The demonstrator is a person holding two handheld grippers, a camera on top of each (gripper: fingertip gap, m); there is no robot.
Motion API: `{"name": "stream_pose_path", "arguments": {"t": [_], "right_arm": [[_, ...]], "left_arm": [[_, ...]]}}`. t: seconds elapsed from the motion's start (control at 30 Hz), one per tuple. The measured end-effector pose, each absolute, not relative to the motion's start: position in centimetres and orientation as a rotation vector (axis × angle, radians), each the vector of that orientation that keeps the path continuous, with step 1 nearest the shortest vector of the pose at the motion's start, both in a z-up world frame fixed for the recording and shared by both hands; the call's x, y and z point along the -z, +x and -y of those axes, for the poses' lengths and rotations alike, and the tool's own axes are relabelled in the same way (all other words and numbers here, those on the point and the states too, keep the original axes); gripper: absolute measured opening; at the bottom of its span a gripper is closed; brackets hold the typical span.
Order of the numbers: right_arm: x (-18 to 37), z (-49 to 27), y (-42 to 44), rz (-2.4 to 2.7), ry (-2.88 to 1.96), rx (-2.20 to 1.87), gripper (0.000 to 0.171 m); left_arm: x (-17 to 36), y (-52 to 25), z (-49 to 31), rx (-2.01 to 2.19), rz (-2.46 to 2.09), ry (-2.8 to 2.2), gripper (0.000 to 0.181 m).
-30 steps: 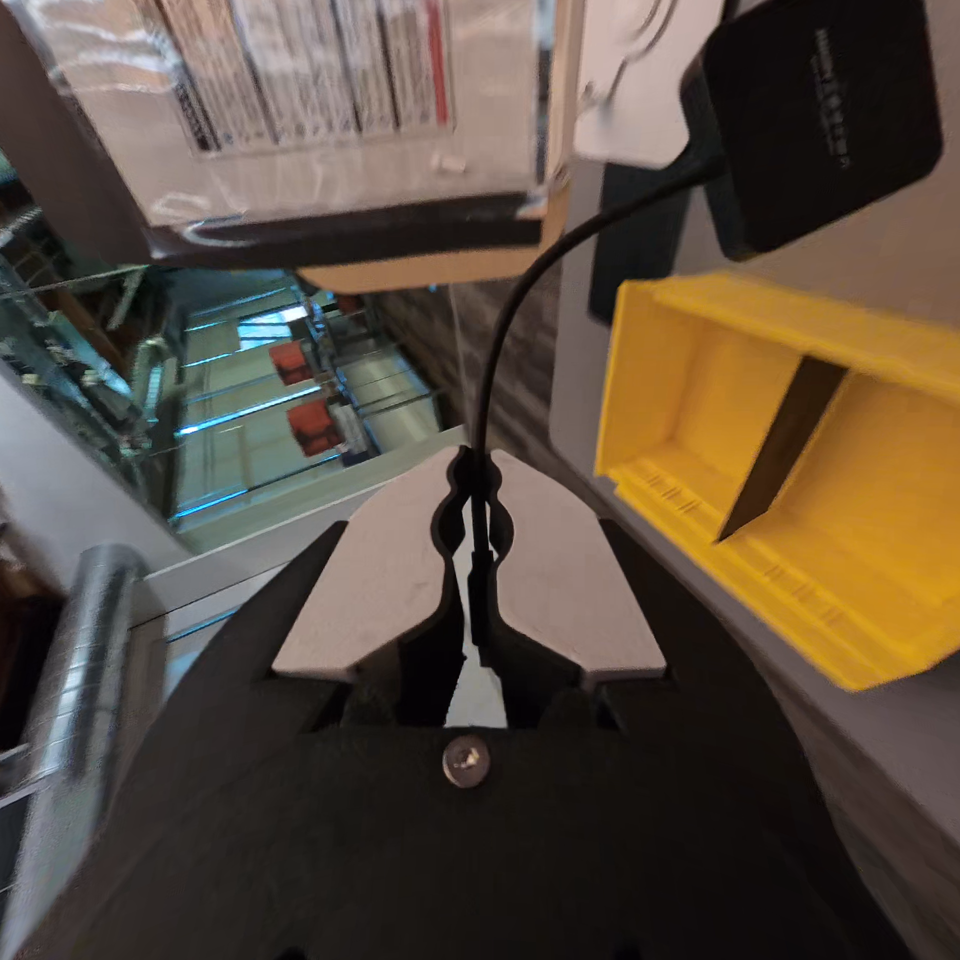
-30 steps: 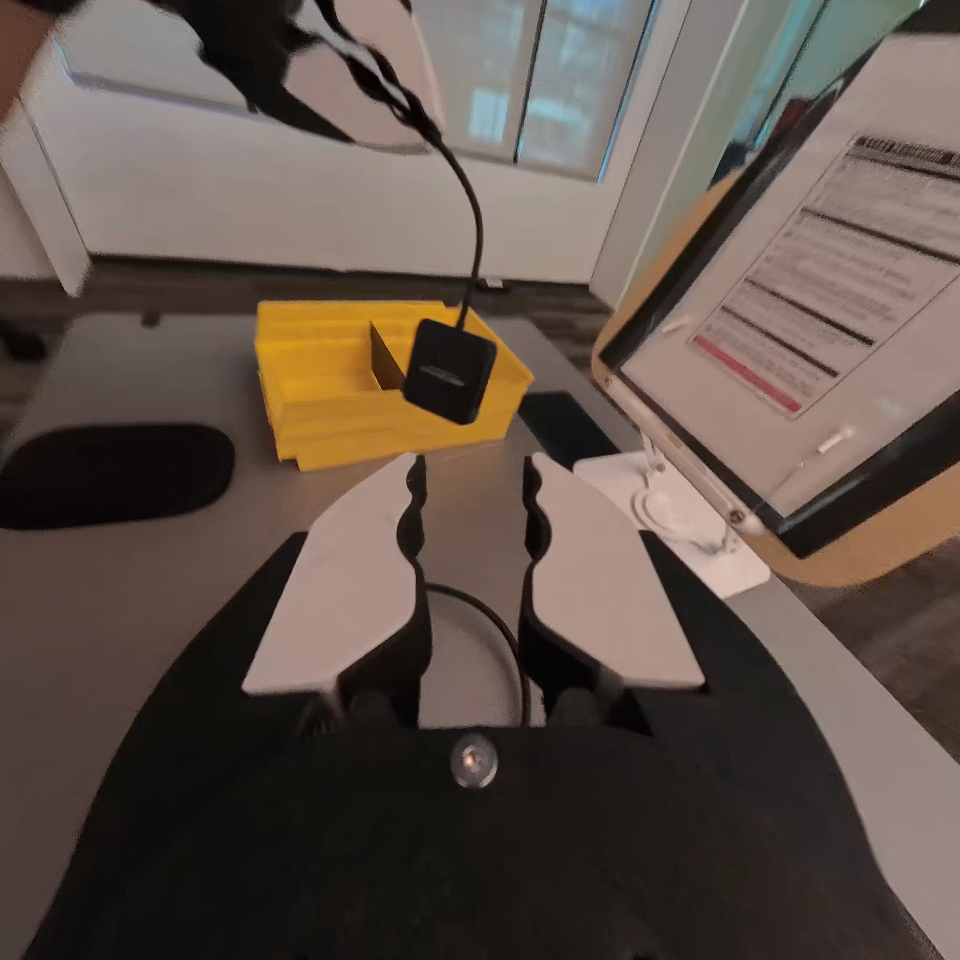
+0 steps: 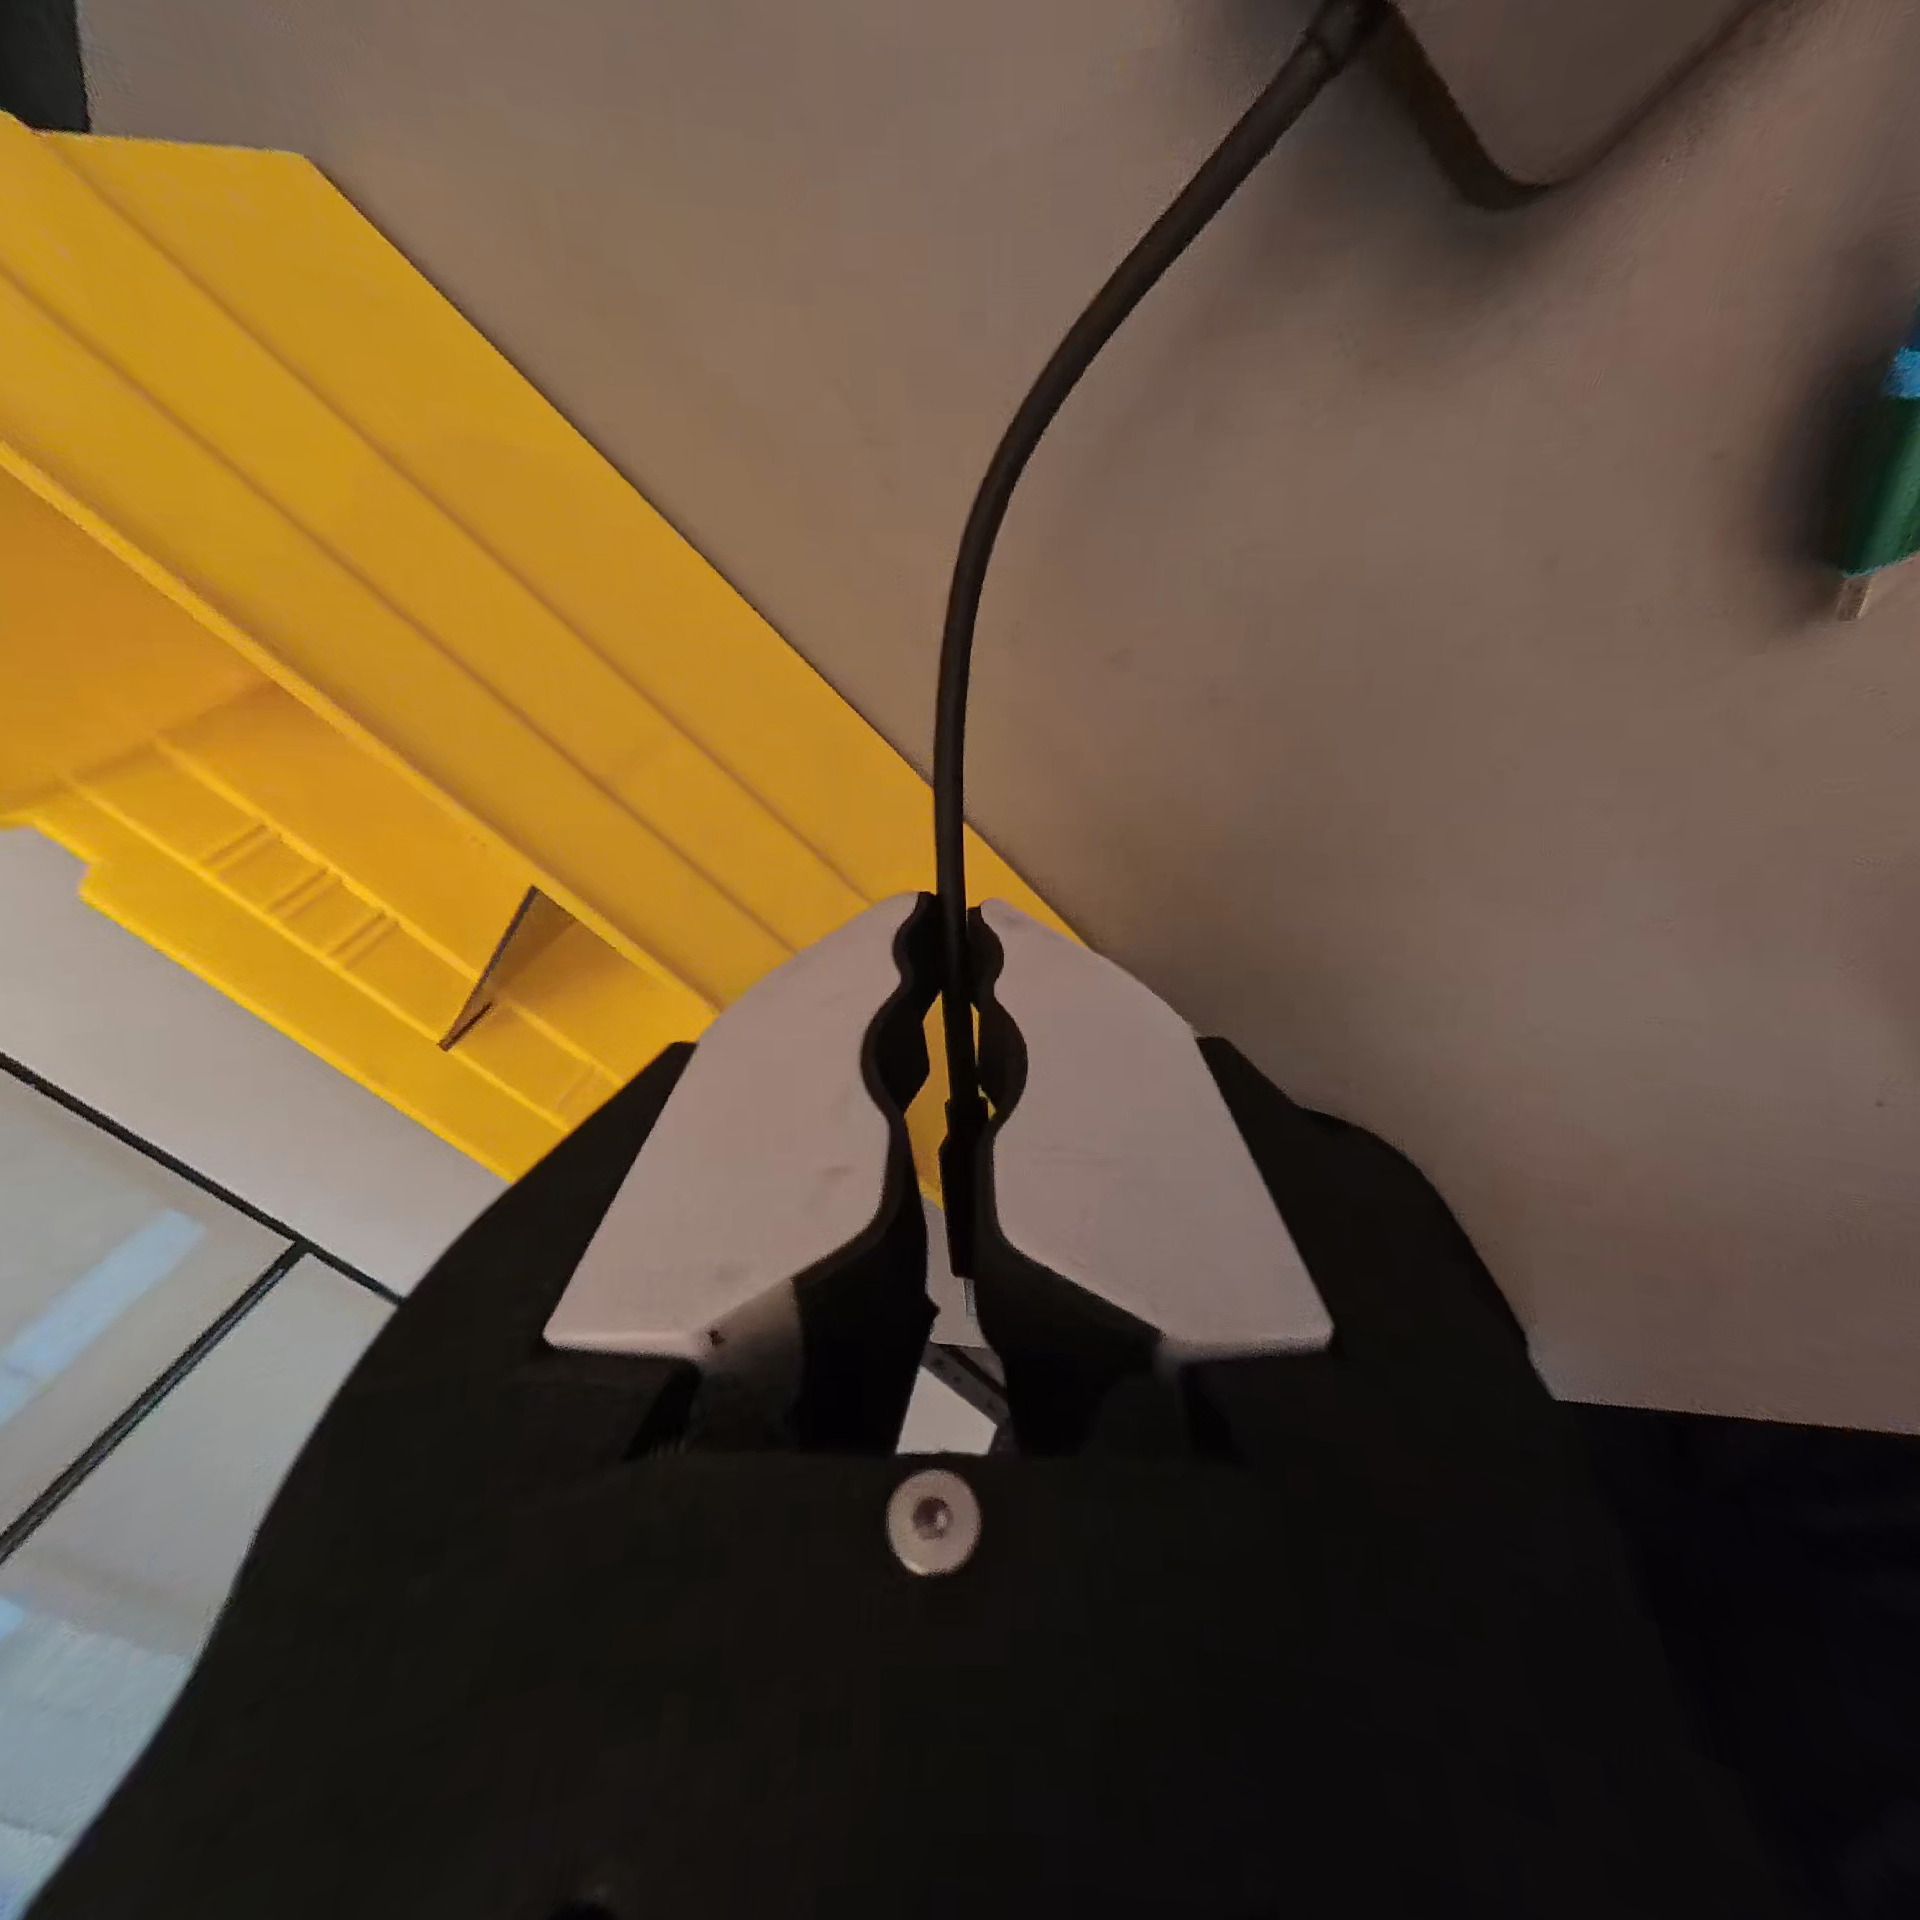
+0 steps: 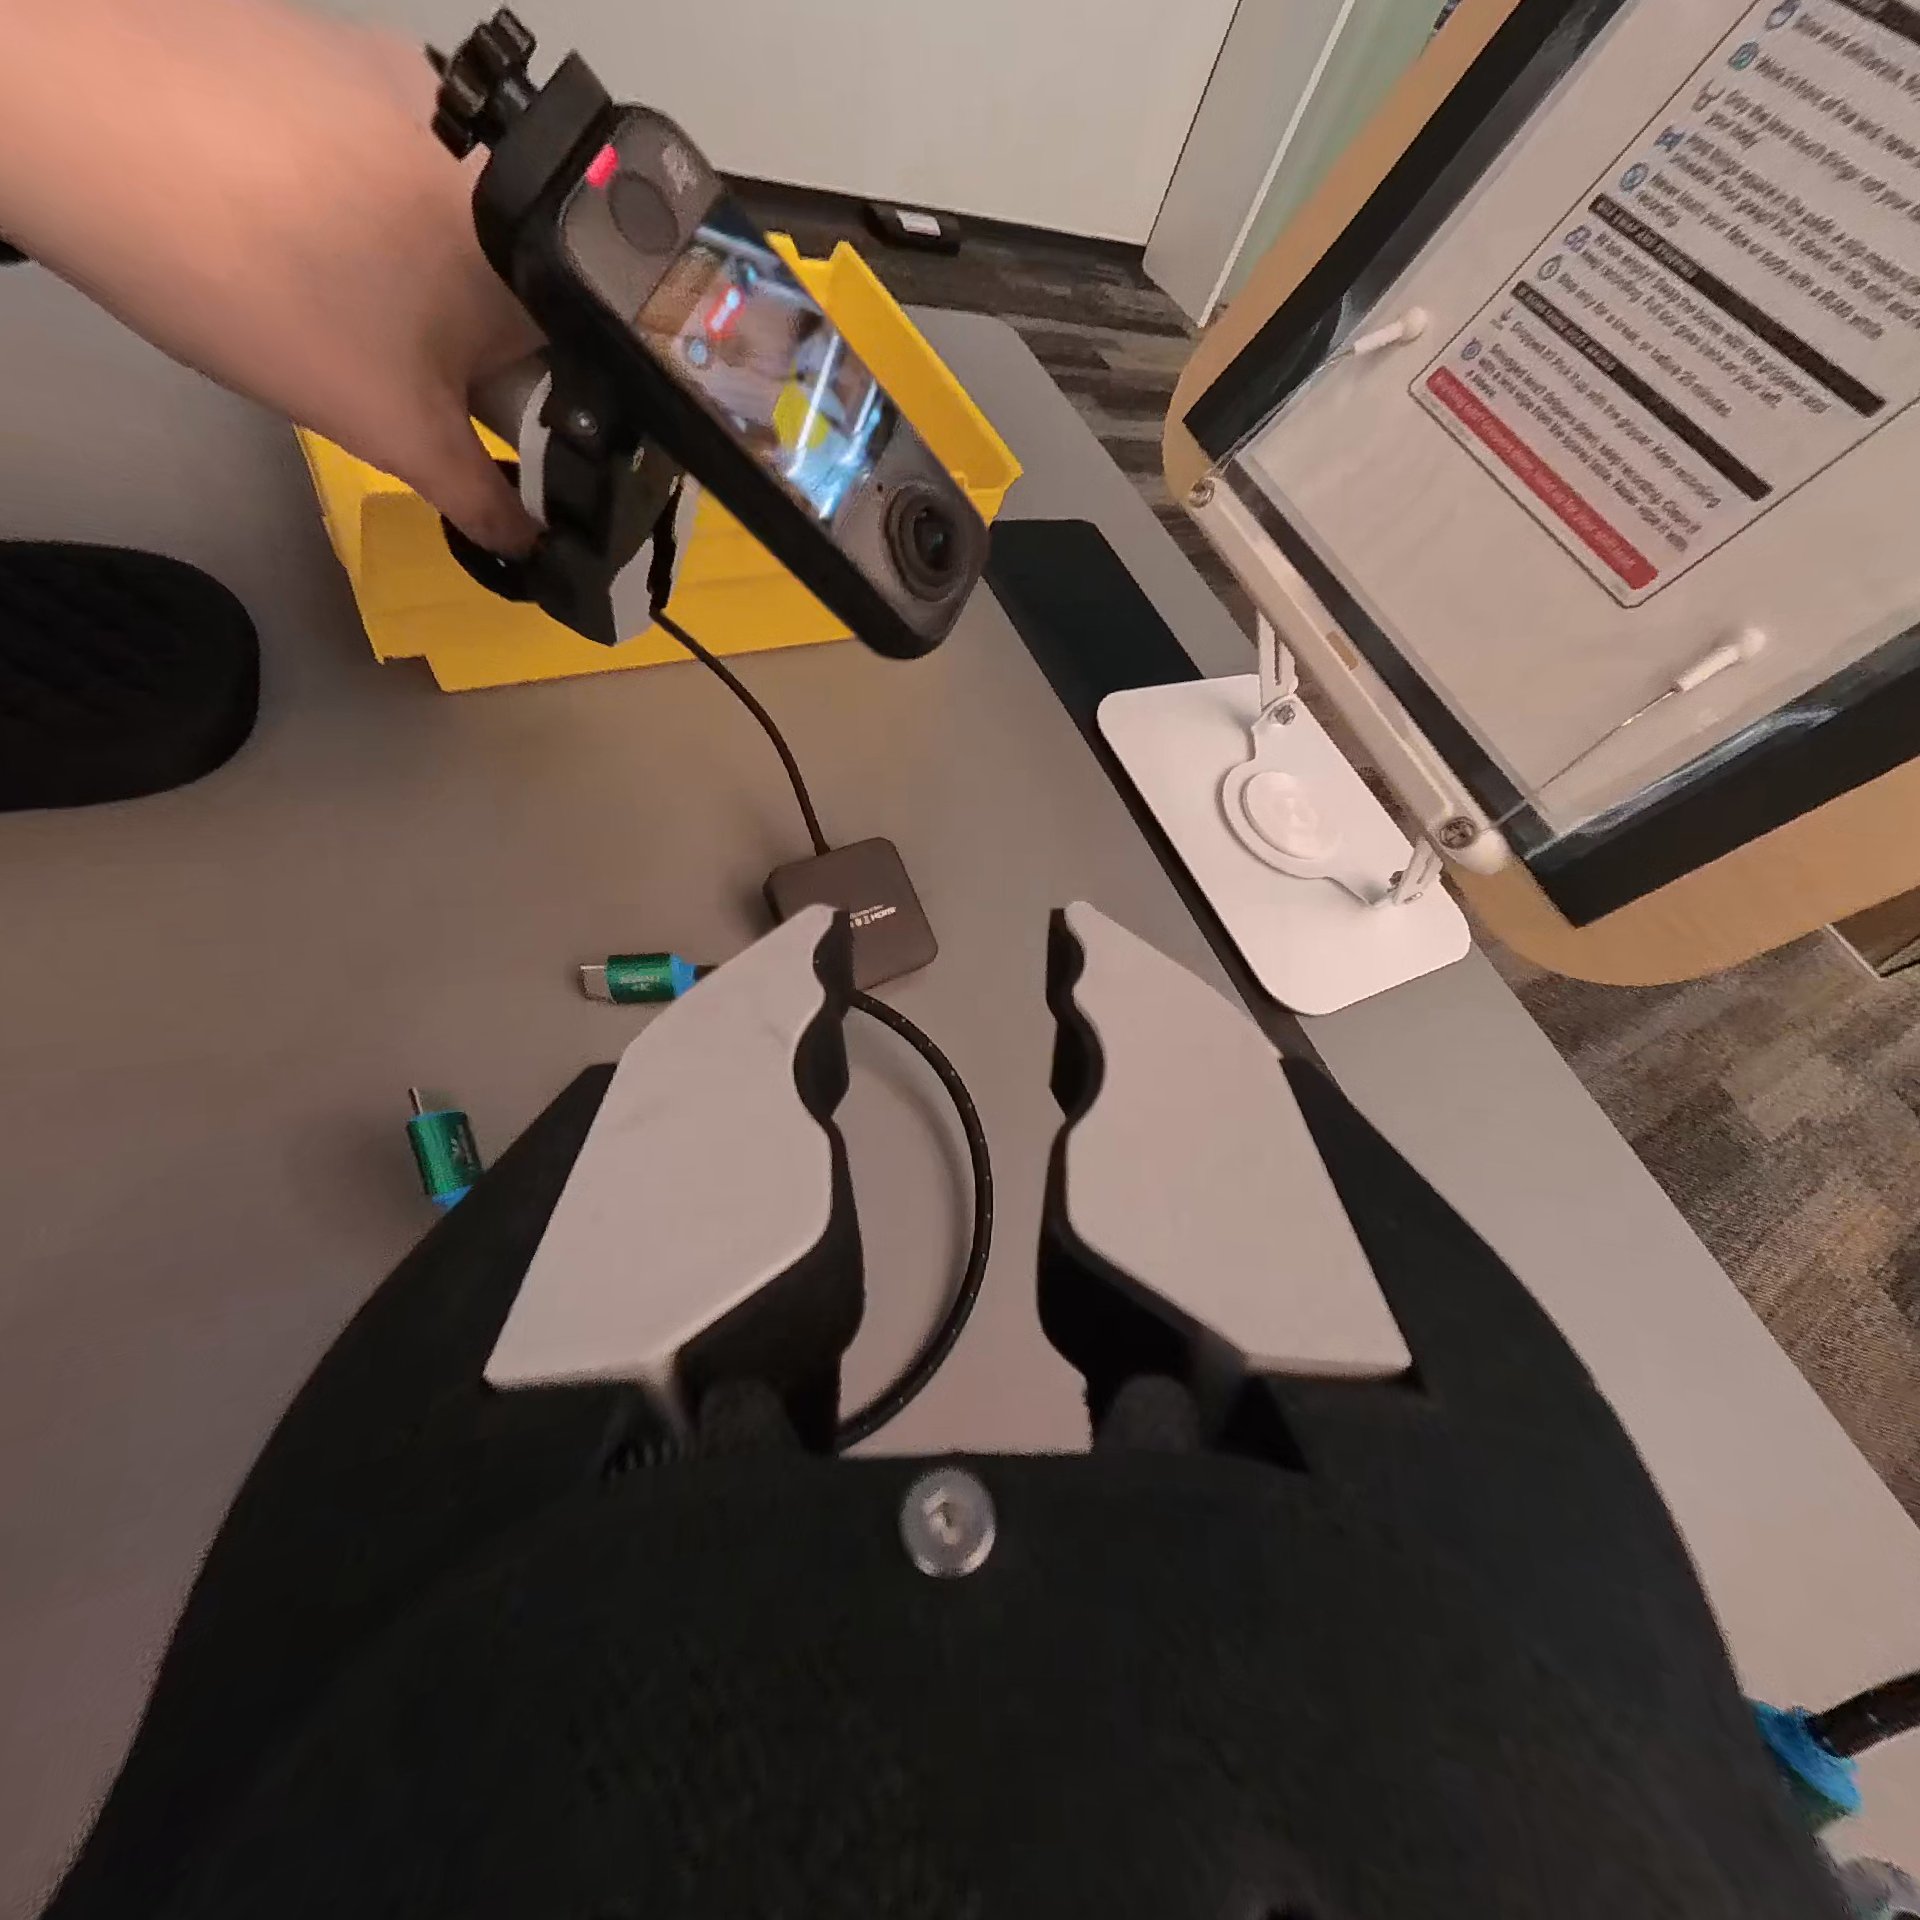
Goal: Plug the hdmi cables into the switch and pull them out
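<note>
A: Where is the switch (image 4: pixel 852 914) from the right tool (image 4: pixel 940 1023)?

B: At about 11 o'clock off the tips, flat on the grey surface (image 4: pixel 436 894), partly behind the left fingertip. Its thin lead (image 4: pixel 774 743) runs on toward 11 o'clock, up to the left tool (image 4: pixel 613 566).

A: What are the tools doing?

B: The left one is clenched on that lead; its own camera shows the lead (image 3: pixel 971 582) pinched at the tips of the left tool (image 3: pixel 948 920). The right one is spread, nothing gripped, though a braided cable (image 4: pixel 961 1195) loops through its gap on the surface.

A: And the plugs?

B: Two green ones: one green plug (image 4: pixel 639 977) at 9 o'clock just beside the switch, a second green plug (image 4: pixel 442 1148) further toward 8 o'clock. So the right tool is nearer both, I judge.

A: Room to move?

B: Open surface to the left. On the right a white stand base (image 4: pixel 1309 914) sits near the edge, and the yellow bin (image 4: pixel 582 634) lies beyond at 11 o'clock.
</note>
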State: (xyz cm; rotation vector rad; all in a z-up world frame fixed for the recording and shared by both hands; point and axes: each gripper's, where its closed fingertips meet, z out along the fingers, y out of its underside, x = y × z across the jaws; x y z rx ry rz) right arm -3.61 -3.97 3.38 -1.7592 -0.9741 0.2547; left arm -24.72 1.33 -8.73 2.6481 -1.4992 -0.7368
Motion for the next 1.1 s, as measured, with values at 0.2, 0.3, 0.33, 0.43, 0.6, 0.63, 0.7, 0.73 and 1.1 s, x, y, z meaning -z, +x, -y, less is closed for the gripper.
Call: {"name": "stream_pose_path", "arguments": {"t": [0.2,0.3,0.33,0.43,0.6,0.63,0.7,0.73,1.1], "right_arm": [[-2.5,3.8,-3.4,1.007,-1.789,-0.206,0.036],[-2.2,3.9,-3.4,1.022,-1.803,-0.211,0.036],[-2.0,3.9,-3.4,1.031,-1.809,-0.209,0.036],[-1.3,4.2,-3.6,1.066,-1.832,-0.204,0.036],[-0.2,4.5,-3.8,1.118,-1.874,-0.186,0.036],[-0.1,4.4,-3.7,1.114,-1.888,-0.181,0.036],[-0.1,4.3,-3.6,1.105,-1.891,-0.183,0.036],[-0.2,4.3,-3.6,1.103,-1.887,-0.185,0.036],[-6.5,6.4,-0.1,0.992,-1.735,-0.126,0.036]], "left_arm": [[9.1,-24.5,-2.1,0.66,1.38,2.739,0.003],[9.5,-24.7,-1.9,0.675,1.341,2.725,0.003],[9.7,-24.7,-1.8,0.687,1.34,2.71,0.003],[10.6,-24.5,-1.0,0.713,1.358,2.664,0.003],[12.4,-23.5,0.4,0.684,1.463,2.608,0.006],[12.7,-23.5,0.6,0.695,1.491,2.595,0.013],[12.9,-24.0,0.8,0.768,1.52,2.575,0.041],[12.9,-24.1,0.9,0.785,1.535,2.575,0.051],[9.2,-14.4,8.7,-0.324,2.408,2.718,0.063]]}}
